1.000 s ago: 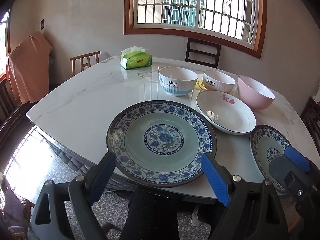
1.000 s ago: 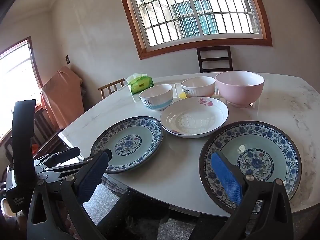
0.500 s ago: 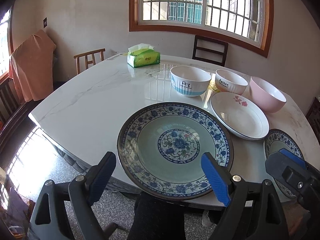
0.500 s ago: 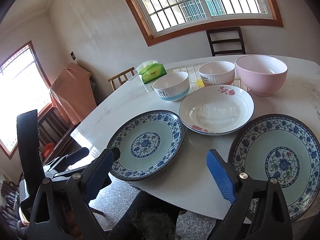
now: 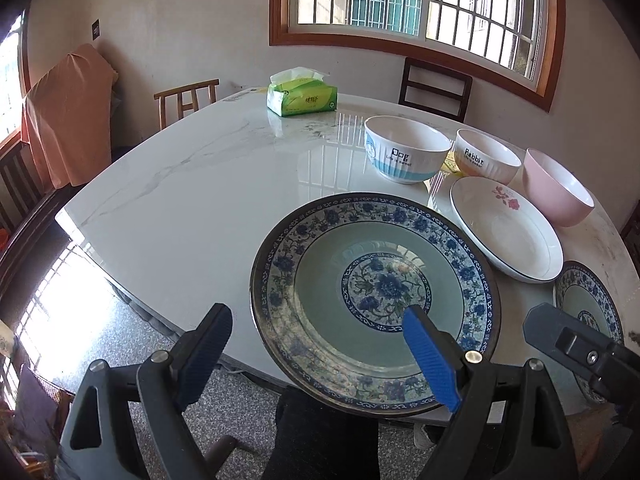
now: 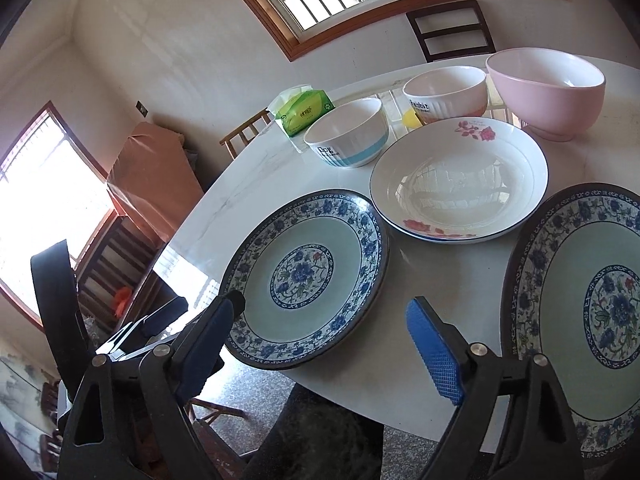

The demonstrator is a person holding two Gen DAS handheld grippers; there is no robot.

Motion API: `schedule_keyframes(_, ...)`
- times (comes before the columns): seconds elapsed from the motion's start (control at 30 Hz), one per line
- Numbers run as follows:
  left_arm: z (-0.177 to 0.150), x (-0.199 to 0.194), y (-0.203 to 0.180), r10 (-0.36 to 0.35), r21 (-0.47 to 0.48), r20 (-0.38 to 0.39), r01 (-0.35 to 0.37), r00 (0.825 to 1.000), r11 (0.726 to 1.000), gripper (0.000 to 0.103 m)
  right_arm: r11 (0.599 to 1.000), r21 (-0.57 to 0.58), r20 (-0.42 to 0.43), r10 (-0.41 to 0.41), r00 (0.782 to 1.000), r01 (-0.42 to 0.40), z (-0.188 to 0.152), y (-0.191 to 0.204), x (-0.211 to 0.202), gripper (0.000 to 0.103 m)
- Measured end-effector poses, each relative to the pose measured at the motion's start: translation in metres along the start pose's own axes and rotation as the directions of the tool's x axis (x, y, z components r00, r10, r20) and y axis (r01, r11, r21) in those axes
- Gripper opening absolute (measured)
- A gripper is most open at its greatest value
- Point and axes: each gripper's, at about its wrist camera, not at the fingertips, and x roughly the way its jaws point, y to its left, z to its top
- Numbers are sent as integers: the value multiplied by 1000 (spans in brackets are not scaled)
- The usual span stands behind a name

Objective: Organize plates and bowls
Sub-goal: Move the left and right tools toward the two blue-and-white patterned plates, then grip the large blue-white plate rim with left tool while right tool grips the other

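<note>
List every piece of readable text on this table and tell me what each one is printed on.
"Dog": on the blue-banded white bowl; a smaller line beneath it is too blurred to read.
"Rabbit": on the ribbed white bowl; its smaller line beneath is unreadable too.
Green tissue pack: carries a printed logo, too small to read.
The plates and the pink bowl show patterns or plain colour only, no text.

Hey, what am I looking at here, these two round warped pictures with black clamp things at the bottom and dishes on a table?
Those clamps are hand-held grippers; a person holds one in each hand, and each carries a wide-angle camera looking along its fingers. One picture comes from the left gripper, the other from the right gripper. Both are open and hold nothing. On the marble table lie two blue patterned plates, a white flowered plate, a Dog bowl, a Rabbit bowl, a pink bowl and a green tissue pack.
</note>
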Motion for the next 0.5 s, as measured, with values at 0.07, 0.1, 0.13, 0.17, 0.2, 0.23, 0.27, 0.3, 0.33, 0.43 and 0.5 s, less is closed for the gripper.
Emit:
schedule_keyframes(0.07,2,3,2,3,-4,-8,-3,1000,1000,89,1000,10,-11,4,1000,-4,1,-1,4,87)
schedule_keyframes(0.1,2,5,3,5,-5,-10,-5,1000,1000,89,1000,14,-16,5,1000,-5,1,-2,6,87)
schedule_keyframes(0.13,3,6,4,6,-6,-12,-6,1000,1000,89,1000,15,-20,3,1000,-3,1,-2,8,86)
schedule_keyframes(0.17,4,8,4,6,-6,-16,-6,1000,1000,89,1000,14,-23,-1,1000,1,2,-2,10,86)
schedule_keyframes(0.2,4,9,5,6,-7,-20,-6,1000,1000,89,1000,15,-27,-2,1000,3,2,-2,12,86)
schedule_keyframes(0.23,4,11,6,7,-9,-22,-8,1000,1000,89,1000,19,-30,-1,1000,2,2,-3,13,86)
schedule_keyframes(0.27,5,12,7,7,-12,-26,-7,1000,1000,89,1000,25,-32,-1,999,2,3,-4,14,86)
schedule_keyframes(0.3,5,13,8,3,-15,-29,-4,1000,1000,89,1000,31,-33,-3,999,4,3,-5,15,86)
schedule_keyframes(0.33,5,15,9,-1,-17,-33,0,999,1000,89,999,36,-35,-5,999,6,5,-6,18,86)
schedule_keyframes(0.43,6,19,12,-7,-28,-44,6,999,1000,89,999,38,-43,-13,999,15,7,-7,22,86)
schedule_keyframes(0.5,7,21,14,-10,-33,-52,8,999,999,89,999,38,-53,-21,998,23,7,-7,27,86)
